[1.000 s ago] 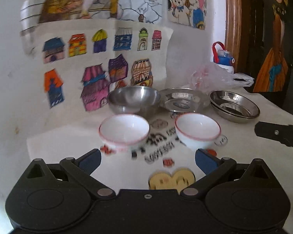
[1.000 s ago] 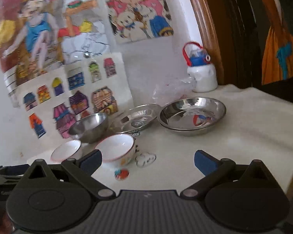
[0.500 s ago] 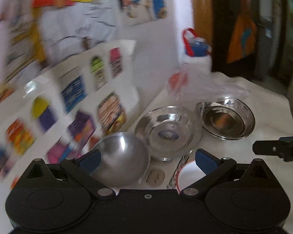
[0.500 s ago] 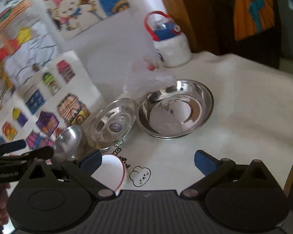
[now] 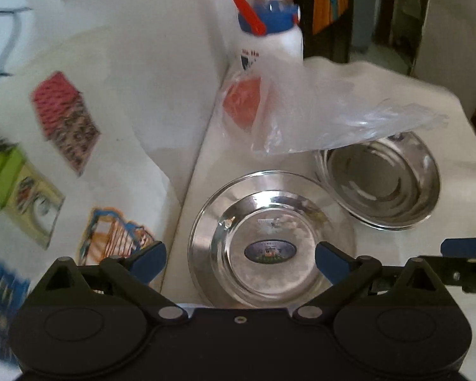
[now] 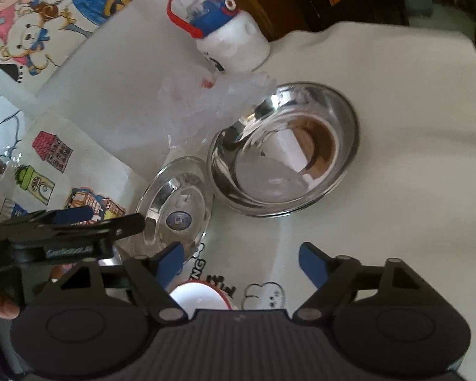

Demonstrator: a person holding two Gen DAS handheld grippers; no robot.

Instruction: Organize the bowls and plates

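Left claw (image 5: 239, 262) now nearer, over the steel plate (image 5: 271, 238), white bowls gone.

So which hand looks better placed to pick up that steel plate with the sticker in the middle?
Left, probably. The left hand-held gripper is open and hovers right over the stickered steel plate; the right hand-held gripper sits off to its side.

The table (image 6: 396, 146) is covered with a white cloth printed with cartoon figures and lettering. Resting on it: a steel plate with a label at its centre (image 5: 269, 241), a stack of steel dishes (image 5: 380, 177) just beside it, a clear plastic bag (image 5: 333, 117), a white bottle with a blue-and-red cap (image 6: 231, 38) by the wall, and a white red-rimmed bowl (image 6: 200, 297).
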